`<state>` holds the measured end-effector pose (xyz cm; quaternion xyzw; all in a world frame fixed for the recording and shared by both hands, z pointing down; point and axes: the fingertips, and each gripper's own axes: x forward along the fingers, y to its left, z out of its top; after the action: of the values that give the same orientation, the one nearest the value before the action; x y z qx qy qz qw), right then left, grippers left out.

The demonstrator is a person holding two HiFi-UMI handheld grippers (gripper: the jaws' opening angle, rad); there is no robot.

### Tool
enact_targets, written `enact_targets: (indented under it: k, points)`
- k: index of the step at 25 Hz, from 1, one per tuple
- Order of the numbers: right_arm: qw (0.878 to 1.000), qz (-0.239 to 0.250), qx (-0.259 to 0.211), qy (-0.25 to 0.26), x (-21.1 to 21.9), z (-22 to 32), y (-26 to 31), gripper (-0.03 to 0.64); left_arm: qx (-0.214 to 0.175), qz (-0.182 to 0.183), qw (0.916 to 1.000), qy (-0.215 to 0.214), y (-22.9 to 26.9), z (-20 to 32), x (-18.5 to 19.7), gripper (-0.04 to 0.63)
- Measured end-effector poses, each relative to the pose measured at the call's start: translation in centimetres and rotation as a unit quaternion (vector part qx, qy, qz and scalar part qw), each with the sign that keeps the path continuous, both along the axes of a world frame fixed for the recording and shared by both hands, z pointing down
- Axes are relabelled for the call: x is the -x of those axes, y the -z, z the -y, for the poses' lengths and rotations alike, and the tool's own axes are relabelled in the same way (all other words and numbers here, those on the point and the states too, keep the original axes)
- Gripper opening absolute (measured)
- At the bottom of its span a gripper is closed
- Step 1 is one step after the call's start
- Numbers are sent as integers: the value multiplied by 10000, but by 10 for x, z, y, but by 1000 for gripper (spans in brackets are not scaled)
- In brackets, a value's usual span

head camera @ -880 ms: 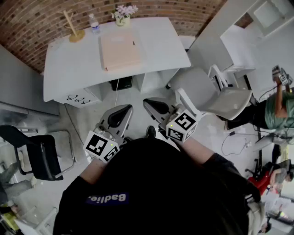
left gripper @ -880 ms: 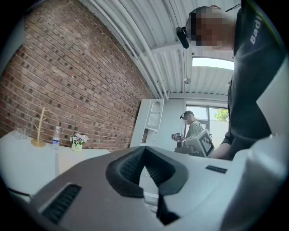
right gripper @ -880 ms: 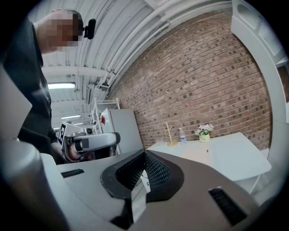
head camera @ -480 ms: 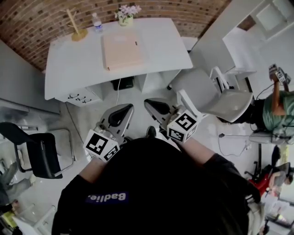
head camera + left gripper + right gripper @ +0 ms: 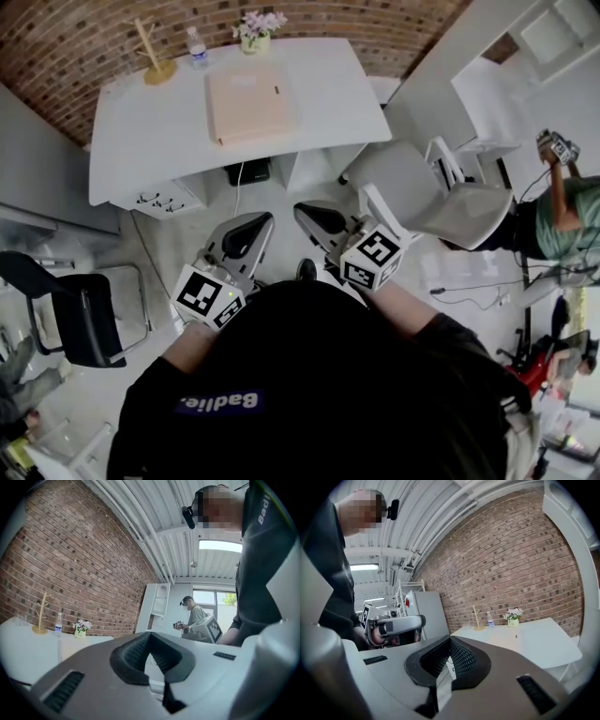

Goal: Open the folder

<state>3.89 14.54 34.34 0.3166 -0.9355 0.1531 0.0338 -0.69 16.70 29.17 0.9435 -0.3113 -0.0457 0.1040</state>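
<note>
Almost nothing has moved since the earlier frames: both grippers sit where they were, only a bystander at the right edge has shifted an arm. Left gripper (image 5: 251, 225) and right gripper (image 5: 309, 214) are held close in front of the person's chest, side by side, roughly level, noses toward the counter (image 5: 150, 141) but well short of it. Jaws of both are clenched with nothing between them. Folder (image 5: 247, 101) lies flat and closed, mid-counter toward the back, apart from the bottle (image 5: 195, 50), flowers (image 5: 255, 28) and wooden stand (image 5: 150, 56) along the far edge. It looks thin and light, with a bendy and probably slick cover, so it will likely slide if pushed. Best hold is probably the free long edge of the top cover, beside the small dark mark on its right side; which side is the spine can't be told. Task not started.
</note>
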Motion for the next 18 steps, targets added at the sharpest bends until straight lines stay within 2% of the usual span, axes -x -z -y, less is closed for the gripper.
enact_targets:
  k: [11,18]
  points:
    - [9996,-208,81,-157,14,1,-4,28,80,-223,9997,21,-9,1,23,2]
    - [9985,-294,235,-398,4,13,-18,28,267,-217,9993,125,-28,13,31,2]
